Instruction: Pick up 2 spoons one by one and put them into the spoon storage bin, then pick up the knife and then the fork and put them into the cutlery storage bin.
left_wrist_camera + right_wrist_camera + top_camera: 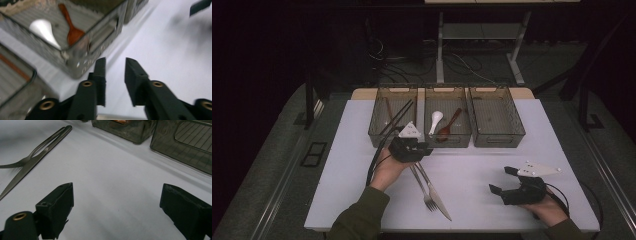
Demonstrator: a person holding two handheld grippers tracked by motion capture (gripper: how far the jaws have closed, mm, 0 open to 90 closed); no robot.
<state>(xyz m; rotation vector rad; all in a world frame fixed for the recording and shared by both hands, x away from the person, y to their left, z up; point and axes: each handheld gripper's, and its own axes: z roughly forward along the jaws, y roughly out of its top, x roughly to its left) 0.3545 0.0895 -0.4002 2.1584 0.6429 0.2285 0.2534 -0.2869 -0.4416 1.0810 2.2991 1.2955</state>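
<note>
A: Big to small: white table (492, 170), three clear bins (497, 120) at its far edge. Which step?

B: Sorting cutlery, I'd judge. The middle bin (95, 47) holds a white spoon (45, 31) and a wooden spoon (71, 30).

A: What's left?

B: A knife (437, 195) and fork (424, 192), crossed on the table.

A: The hands?

B: Left gripper (115, 65) sits by the handles, fingers narrow, nothing between. Right gripper (117, 202) rests, fingers wide, empty. Next: lower onto one handle, then close.
</note>
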